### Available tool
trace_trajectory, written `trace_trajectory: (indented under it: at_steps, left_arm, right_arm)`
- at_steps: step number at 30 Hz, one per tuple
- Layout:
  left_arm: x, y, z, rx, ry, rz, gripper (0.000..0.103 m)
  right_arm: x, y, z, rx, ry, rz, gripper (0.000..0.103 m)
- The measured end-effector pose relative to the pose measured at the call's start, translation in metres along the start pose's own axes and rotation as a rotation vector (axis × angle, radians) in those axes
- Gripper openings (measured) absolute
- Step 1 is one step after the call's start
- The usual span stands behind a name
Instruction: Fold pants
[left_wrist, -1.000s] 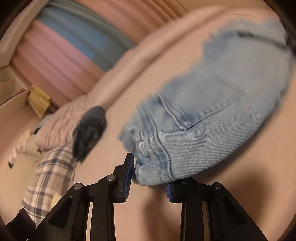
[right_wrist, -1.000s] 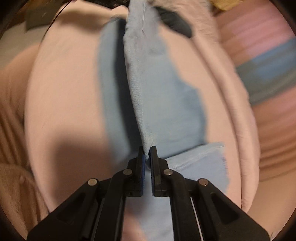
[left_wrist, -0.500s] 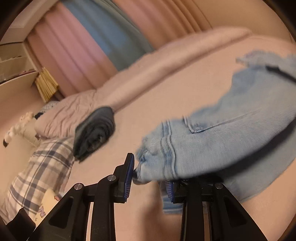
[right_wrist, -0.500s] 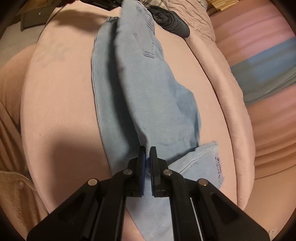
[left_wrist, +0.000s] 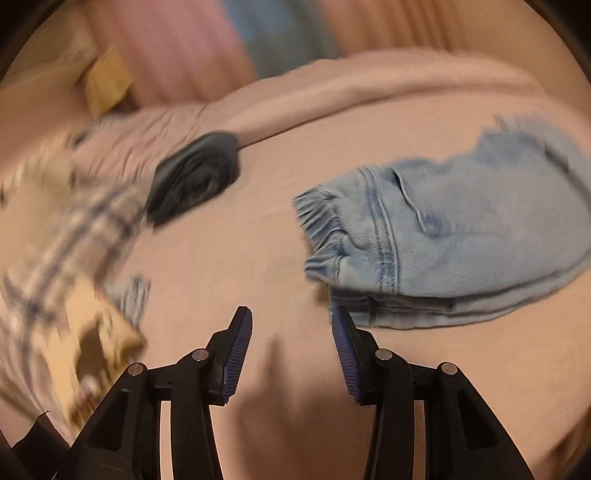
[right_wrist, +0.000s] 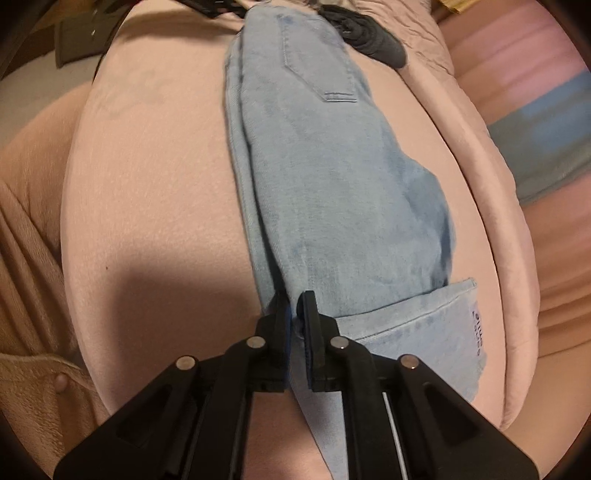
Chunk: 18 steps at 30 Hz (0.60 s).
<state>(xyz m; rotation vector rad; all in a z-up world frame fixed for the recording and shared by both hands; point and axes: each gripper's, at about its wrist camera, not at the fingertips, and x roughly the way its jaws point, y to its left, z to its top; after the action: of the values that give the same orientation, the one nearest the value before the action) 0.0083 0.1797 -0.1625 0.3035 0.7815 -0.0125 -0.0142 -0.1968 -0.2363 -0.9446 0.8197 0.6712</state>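
The jeans (right_wrist: 332, 177) lie on the pink bed (right_wrist: 147, 177), long axis running straight away from my right gripper (right_wrist: 295, 314), which pinches the leg end of the jeans. My left gripper (left_wrist: 291, 332) is spread wide and holds nothing, just beside the waistband end, which lies ahead and to its right. I judge the right one is placed to carry the leg end toward the waistband.
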Motion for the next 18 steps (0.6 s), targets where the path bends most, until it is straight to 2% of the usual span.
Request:
trace_trajectory:
  at_steps: [1,2,3,4,7,9,11,13,16,18]
  left_arm:
    - [-0.005,0.003,0.000,-0.051,0.004,-0.022,0.052]
    - [-0.013,0.004,0.001,-0.118,0.005,-0.054,0.056]
    - [-0.018,0.002,0.003,-0.153,0.000,-0.074,0.063]
    - [-0.024,-0.004,0.006,-0.180,-0.015,-0.098,0.065]
    - [-0.033,-0.040,0.023,-0.194,-0.046,-0.239,0.065]
    - [-0.029,-0.073,0.037,-0.184,-0.034,-0.364,0.066]
    - [-0.019,-0.118,0.052,-0.158,0.005,-0.515,0.065]
    - [-0.012,-0.161,0.064,-0.097,0.040,-0.607,0.065]
    - [-0.006,-0.222,0.082,0.001,0.055,-0.693,0.065]
    - [0.000,-0.251,0.091,0.038,0.066,-0.733,0.065]
  right_arm:
    - [-0.006,-0.010,-0.002,0.072,-0.014,0.053,0.015]
    - [-0.012,-0.022,-0.005,0.142,-0.036,0.114,0.028]
    - [-0.018,-0.033,-0.009,0.214,-0.064,0.173,0.035]
    - [-0.028,-0.048,-0.015,0.301,-0.100,0.226,0.047]
    - [-0.045,-0.090,-0.031,0.483,-0.190,0.291,0.050]
    - [-0.048,-0.125,-0.045,0.629,-0.216,0.283,0.052]
    - [-0.038,-0.168,-0.061,0.807,-0.182,0.238,0.054]
    - [-0.019,-0.203,-0.073,0.945,-0.112,0.202,0.054]
    - [0.022,-0.247,-0.080,1.098,0.022,0.202,0.056]
    - [0.043,-0.265,-0.073,1.132,0.056,0.222,0.056]
